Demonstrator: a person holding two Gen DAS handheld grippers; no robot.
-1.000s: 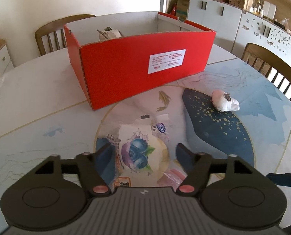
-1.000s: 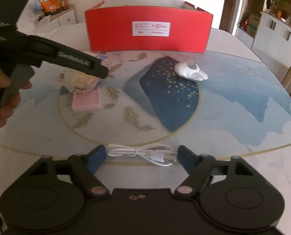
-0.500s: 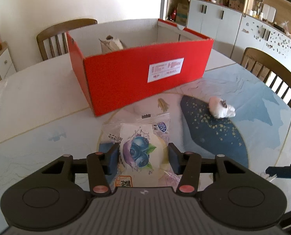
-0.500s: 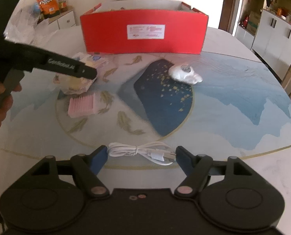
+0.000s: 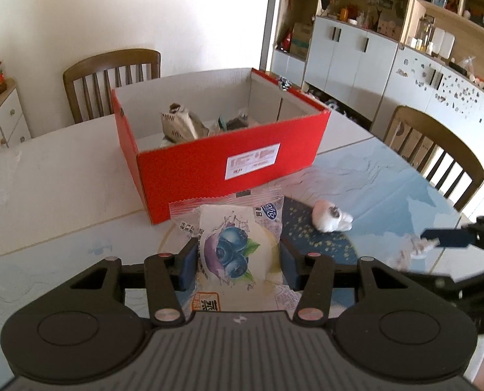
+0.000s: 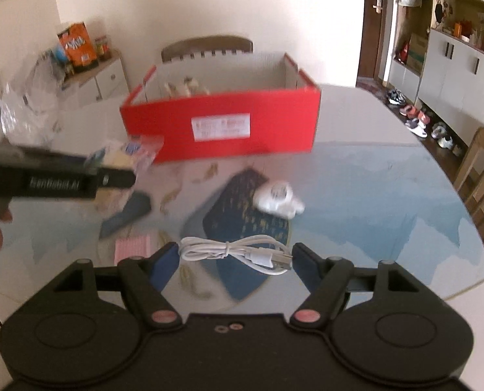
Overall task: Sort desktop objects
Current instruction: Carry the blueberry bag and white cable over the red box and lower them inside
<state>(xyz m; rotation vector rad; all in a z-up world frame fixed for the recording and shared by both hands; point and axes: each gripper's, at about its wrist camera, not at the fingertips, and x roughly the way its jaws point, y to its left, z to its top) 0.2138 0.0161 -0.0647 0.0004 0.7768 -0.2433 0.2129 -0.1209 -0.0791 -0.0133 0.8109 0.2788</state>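
My left gripper (image 5: 237, 252) is shut on a blueberry snack packet (image 5: 225, 224) and holds it above the table, in front of the red cardboard box (image 5: 209, 169). In the right wrist view that gripper (image 6: 118, 177) shows at the left with the packet (image 6: 124, 153). My right gripper (image 6: 235, 254) is shut on a coiled white USB cable (image 6: 229, 249), clear of the tabletop. The open-topped box (image 6: 219, 127) stands further back. A small white figure (image 6: 277, 197) lies on the dark blue patch of the table, and a pink ridged pad (image 6: 133, 246) lies left of the cable.
The box holds several items, among them a striped packet (image 5: 181, 125). Wooden chairs stand behind the box (image 5: 111, 78) and at the table's right (image 5: 437, 159). A clear plastic bag (image 6: 27, 110) sits at the far left. White cabinets (image 5: 356, 55) line the back wall.
Both grippers have risen. The left one closed on the blueberry packet and lifted it off the table. The right one lifted the white cable. The box now looks lower and its inside shows.
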